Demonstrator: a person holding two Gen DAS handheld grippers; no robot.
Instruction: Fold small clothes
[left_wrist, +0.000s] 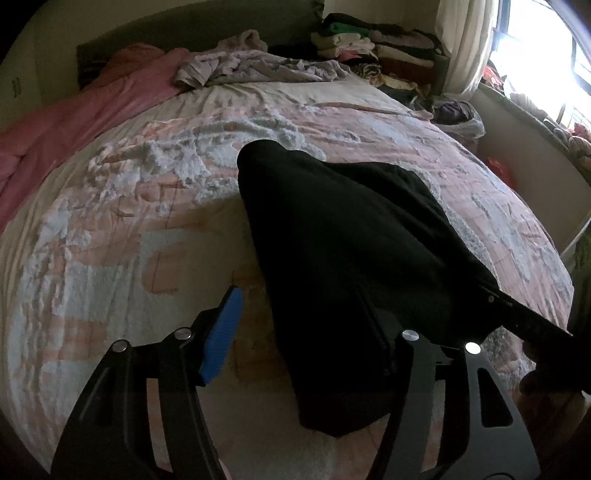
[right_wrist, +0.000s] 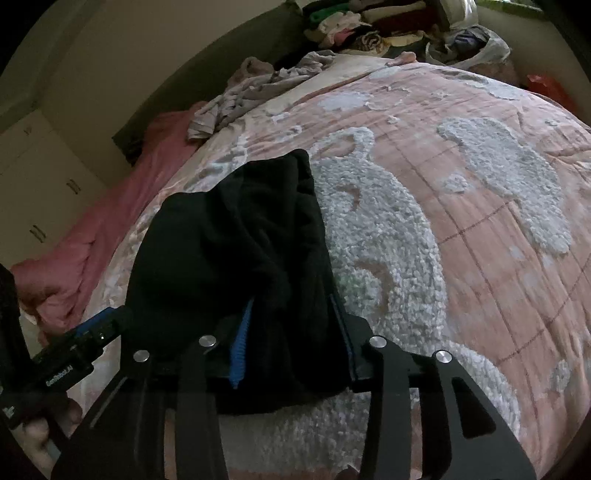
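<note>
Right tongs (right_wrist: 291, 339): narrow, blue pads pressed into bunched black cloth (right_wrist: 236, 240).
Left tongs (left_wrist: 306, 332): wide; cloth over one finger, blue pad (left_wrist: 221, 332) bare.
Cloth: on bed (right_wrist: 480, 229), near edge.
Far edge: grey garment (left_wrist: 258, 66), clothes pile (left_wrist: 369, 44).

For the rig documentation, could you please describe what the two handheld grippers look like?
Both are black, with cut-out linkage arms joined by round silver pivot pins. The left gripper and right gripper carry ribbed blue finger pads. One body bears white "GenRobot.AI" lettering.
</note>
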